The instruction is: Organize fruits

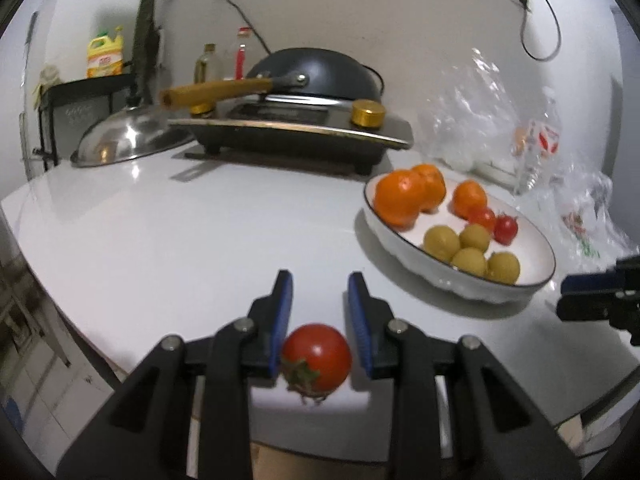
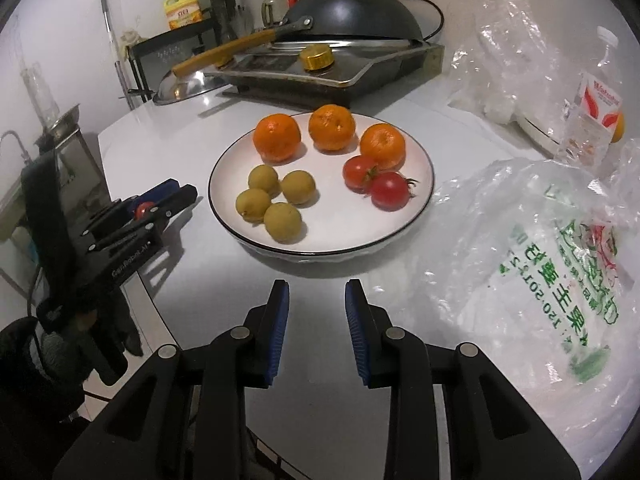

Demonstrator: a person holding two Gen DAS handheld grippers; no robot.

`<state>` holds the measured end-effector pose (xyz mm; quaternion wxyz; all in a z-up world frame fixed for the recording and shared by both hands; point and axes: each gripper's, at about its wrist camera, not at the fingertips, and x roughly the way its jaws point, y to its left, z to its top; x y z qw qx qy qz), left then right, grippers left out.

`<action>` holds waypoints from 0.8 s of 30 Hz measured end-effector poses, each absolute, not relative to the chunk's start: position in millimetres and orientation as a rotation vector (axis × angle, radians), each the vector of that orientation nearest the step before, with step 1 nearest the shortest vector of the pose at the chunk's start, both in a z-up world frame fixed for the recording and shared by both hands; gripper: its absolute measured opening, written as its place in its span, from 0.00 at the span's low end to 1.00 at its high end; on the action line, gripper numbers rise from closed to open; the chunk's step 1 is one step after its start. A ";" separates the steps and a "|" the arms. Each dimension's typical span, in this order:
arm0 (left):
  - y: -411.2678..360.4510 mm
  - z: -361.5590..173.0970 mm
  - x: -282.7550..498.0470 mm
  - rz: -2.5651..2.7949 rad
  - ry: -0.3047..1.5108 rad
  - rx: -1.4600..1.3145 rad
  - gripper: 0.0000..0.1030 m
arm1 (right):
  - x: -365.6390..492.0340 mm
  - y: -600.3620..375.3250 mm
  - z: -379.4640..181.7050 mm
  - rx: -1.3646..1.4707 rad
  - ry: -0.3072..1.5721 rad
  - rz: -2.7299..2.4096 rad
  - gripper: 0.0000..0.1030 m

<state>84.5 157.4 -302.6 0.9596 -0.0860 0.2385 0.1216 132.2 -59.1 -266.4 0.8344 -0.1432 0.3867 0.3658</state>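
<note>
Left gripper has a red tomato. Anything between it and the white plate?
Nothing visible. The left gripper holds the small red tomato, and only bare white countertop lies before the black-rimmed white plate. The right gripper sits clear.

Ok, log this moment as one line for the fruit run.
left gripper: shut on tomato | right gripper: shut, nothing held | plate: three oranges, four yellow-green fruits, two tomatoes
</note>
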 end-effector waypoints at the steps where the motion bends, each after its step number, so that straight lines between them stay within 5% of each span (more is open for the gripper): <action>1: 158.2 -302.3 83.9 0.243 0.488 -0.178 0.29 | 131.3 -56.7 -266.1 -0.301 0.816 0.776 0.30; 24: 149.0 -296.8 61.8 0.208 0.505 -0.132 0.26 | 117.9 -46.3 -257.6 -0.332 0.792 0.779 0.30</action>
